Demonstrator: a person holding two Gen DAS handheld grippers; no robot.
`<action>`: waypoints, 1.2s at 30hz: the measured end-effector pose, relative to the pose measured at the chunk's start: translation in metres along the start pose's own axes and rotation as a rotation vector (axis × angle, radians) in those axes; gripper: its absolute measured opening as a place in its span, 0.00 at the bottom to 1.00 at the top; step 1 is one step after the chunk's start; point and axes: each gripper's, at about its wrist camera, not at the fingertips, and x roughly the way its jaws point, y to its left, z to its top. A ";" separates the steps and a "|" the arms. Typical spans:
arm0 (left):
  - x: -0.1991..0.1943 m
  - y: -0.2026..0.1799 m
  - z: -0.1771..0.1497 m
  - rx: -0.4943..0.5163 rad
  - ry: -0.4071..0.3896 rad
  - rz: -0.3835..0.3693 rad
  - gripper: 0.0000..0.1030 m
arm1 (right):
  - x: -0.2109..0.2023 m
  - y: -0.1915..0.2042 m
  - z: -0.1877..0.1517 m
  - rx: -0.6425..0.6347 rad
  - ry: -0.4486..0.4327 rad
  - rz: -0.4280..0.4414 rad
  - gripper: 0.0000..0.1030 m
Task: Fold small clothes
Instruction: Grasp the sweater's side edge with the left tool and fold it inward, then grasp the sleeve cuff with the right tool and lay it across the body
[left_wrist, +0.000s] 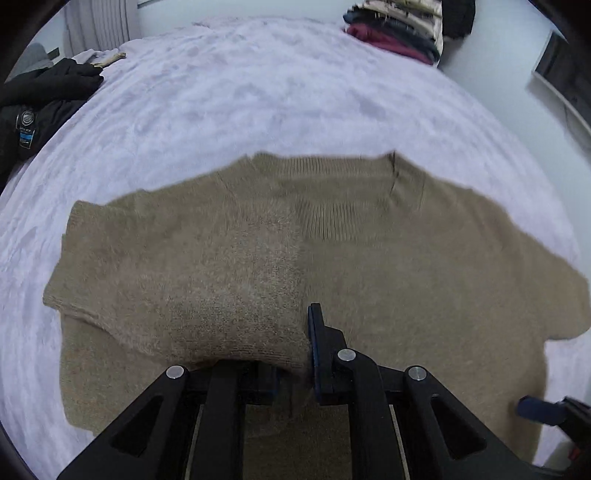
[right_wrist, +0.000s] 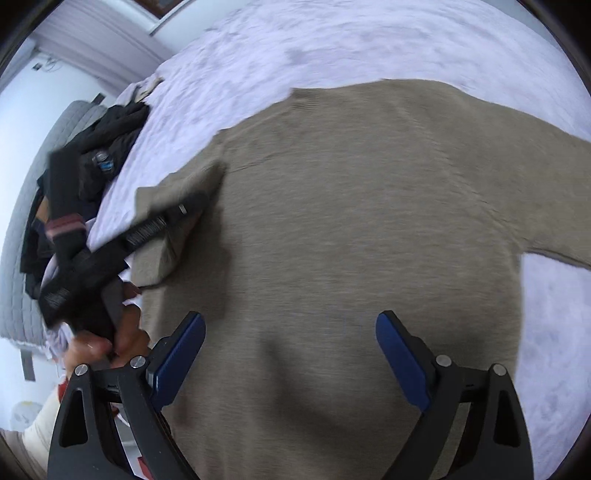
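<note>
A tan knit sweater (left_wrist: 369, 258) lies spread on a lavender fleece bedspread (left_wrist: 258, 92). The left gripper (left_wrist: 291, 354) is clenched on the sweater's left sleeve (left_wrist: 229, 288), which is drawn over the sweater's body. The right gripper (right_wrist: 290, 365), fingers spread and holding nothing, hovers above the sweater's near part. A stack of folded clothes (left_wrist: 402, 29) sits far right; dark garments (left_wrist: 40, 99) lie far left.

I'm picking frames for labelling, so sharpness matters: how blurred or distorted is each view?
Left wrist view: strong fisheye bending of the bed, the tan sweater slightly soft at its edges, the left gripper sharp. Right wrist view: heavier motion blur smearing the sweater and the left gripper, the right gripper crisp, shadow beneath it.
</note>
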 end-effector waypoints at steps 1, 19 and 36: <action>-0.001 -0.003 -0.006 0.016 0.000 0.020 0.13 | -0.001 -0.007 0.000 0.013 0.002 -0.009 0.92; -0.051 0.155 -0.085 -0.273 0.045 0.314 0.89 | 0.062 0.191 0.068 -0.725 -0.057 -0.033 0.92; -0.025 0.154 -0.082 -0.328 0.045 0.320 0.89 | 0.041 0.049 0.105 -0.169 -0.175 0.056 0.13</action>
